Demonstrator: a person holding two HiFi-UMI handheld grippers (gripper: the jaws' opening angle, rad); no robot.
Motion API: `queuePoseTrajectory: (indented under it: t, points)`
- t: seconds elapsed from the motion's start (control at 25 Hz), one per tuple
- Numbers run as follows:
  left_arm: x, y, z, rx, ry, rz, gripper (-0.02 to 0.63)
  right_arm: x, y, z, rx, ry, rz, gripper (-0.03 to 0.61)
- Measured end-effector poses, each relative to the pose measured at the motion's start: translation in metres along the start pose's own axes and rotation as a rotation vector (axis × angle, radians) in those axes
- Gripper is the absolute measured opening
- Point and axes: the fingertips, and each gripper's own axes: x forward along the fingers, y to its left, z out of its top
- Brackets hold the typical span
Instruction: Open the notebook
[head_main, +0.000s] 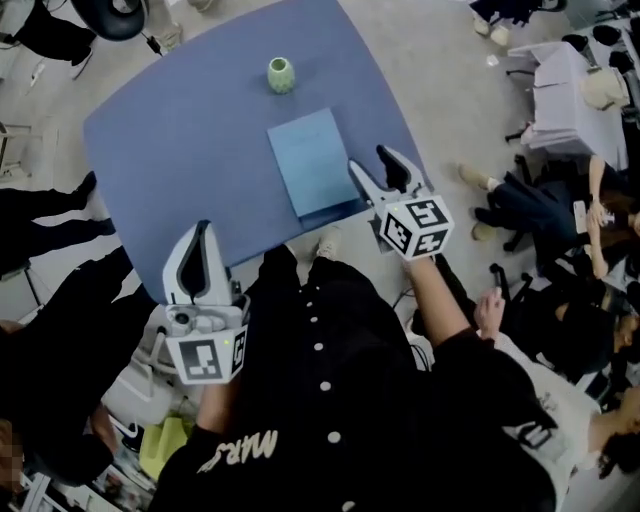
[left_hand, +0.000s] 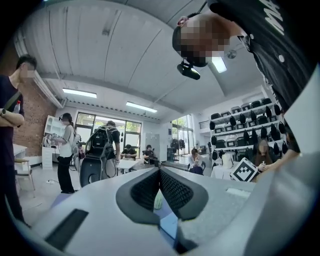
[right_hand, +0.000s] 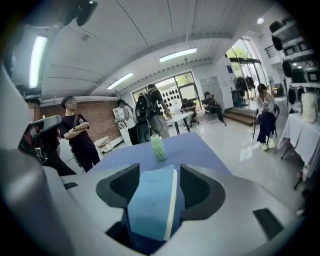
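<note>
The left gripper (head_main: 204, 232) is at the near edge of the blue table (head_main: 180, 140), jaws pressed together and empty. The right gripper (head_main: 370, 163), jaws spread, is at the near right corner of the closed light-blue notebook (head_main: 312, 158), which lies flat mid-table. A green vase (head_main: 281, 75) stands beyond it.

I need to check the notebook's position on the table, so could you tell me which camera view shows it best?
The head view: the whole closed notebook lies flat on the blue table, its outline nearly unobstructed. The right gripper view shows it close but foreshortened; the left gripper view shows only a blue sliver.
</note>
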Motion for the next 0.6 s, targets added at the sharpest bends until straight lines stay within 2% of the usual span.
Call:
queuePoseTrajectory:
  t: [0.16, 0.28, 0.44, 0.6]
  points:
    - [0.010, 0.010, -0.029, -0.020, 0.037, -0.008, 0.003, 0.042, -0.013, -0.061, 0.089, 0.183, 0.016, 0.247]
    - [0.014, 0.011, -0.048, -0.038, 0.073, -0.018, 0.003, 0.057, -0.015, -0.096, 0.118, 0.290, 0.020, 0.258]
    - [0.017, 0.011, -0.068, -0.048, 0.091, -0.028, 0.003, 0.067, -0.020, -0.121, 0.143, 0.363, 0.025, 0.256]
    - [0.016, 0.010, -0.082, -0.070, 0.109, -0.029, 0.003, 0.069, -0.020, -0.135, 0.175, 0.413, 0.048, 0.216]
